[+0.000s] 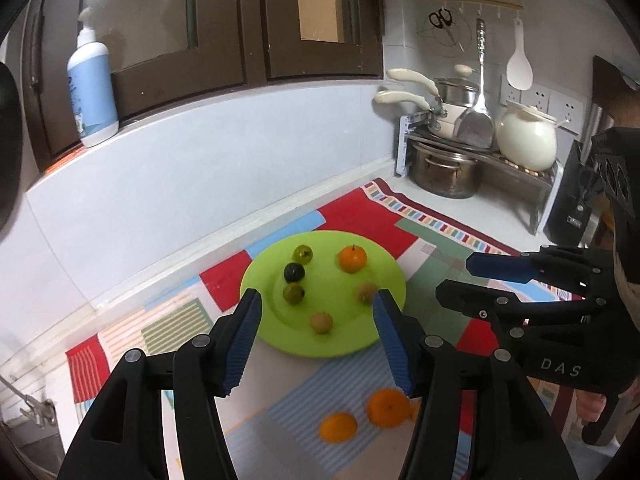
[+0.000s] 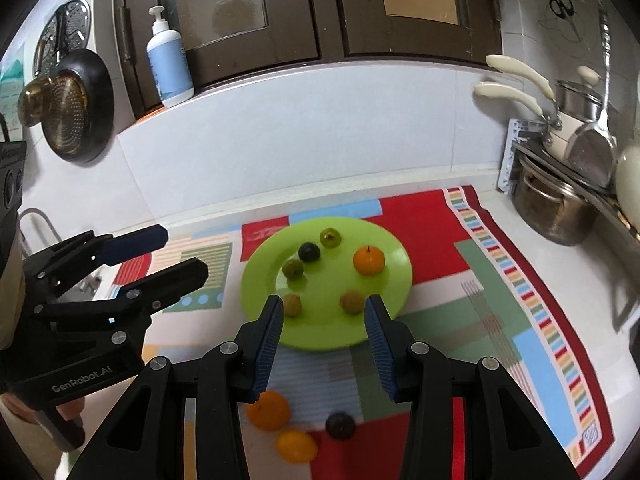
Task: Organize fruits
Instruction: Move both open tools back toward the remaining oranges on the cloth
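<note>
Both wrist views look steeply down, side by side, sharing the green plate (image 1: 320,344) close ahead

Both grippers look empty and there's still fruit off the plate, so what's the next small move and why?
Probably lower the open right hand-held gripper onto the dark plum on the mat: it lies off the green plate, nearest that gripper, beside two oranges.

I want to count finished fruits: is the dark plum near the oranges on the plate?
Off: the dark plum lies on the mat, outside the green plate.
</note>
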Demonstrator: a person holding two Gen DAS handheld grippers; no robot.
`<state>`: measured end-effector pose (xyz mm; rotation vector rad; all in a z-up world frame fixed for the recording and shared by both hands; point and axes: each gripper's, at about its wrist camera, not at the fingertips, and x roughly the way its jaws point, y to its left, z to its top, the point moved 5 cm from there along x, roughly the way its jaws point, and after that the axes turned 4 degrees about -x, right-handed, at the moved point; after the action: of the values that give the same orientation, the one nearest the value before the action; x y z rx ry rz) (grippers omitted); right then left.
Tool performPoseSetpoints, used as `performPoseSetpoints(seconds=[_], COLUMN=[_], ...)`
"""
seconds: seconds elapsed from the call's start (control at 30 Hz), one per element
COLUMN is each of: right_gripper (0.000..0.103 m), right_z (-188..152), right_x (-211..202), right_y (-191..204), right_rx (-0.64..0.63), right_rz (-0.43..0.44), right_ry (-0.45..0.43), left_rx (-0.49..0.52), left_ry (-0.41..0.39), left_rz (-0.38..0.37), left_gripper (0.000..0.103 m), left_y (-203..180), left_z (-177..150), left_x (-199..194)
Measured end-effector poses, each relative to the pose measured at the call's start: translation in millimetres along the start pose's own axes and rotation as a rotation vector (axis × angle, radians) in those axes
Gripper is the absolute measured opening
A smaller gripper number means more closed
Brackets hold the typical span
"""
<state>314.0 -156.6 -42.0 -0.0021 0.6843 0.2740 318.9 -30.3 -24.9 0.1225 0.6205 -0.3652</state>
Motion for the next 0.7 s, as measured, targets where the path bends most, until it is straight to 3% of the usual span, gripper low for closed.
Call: performPoseSetpoints(seconds=[0.13, 0.2, 0.7], right_gripper=[0.044, 0.051, 0.051], right_z=[-11.4, -16.6, -61.9], right_x=[-10.1, -15.0, -27.8], right_y=[7.5, 10.6, 35.1], right_rx=[0.007, 0.012, 0.026], right_rz=[-0.003, -0.009, -0.023], right_ry=[0.009, 0.008, 0.076], left_rx=[0.008, 0.014, 0.045], left_ry=[-0.005, -0.002, 0.084], left_rz=[0.004, 0.0, -0.016], left_gripper=[0.06, 0.06, 0.064], left_y=[-0.6, -1.0, 1.6], left_z=[-11.7, -17.8, -69.0], left_x=[-13.0, -17.8, -33.6])
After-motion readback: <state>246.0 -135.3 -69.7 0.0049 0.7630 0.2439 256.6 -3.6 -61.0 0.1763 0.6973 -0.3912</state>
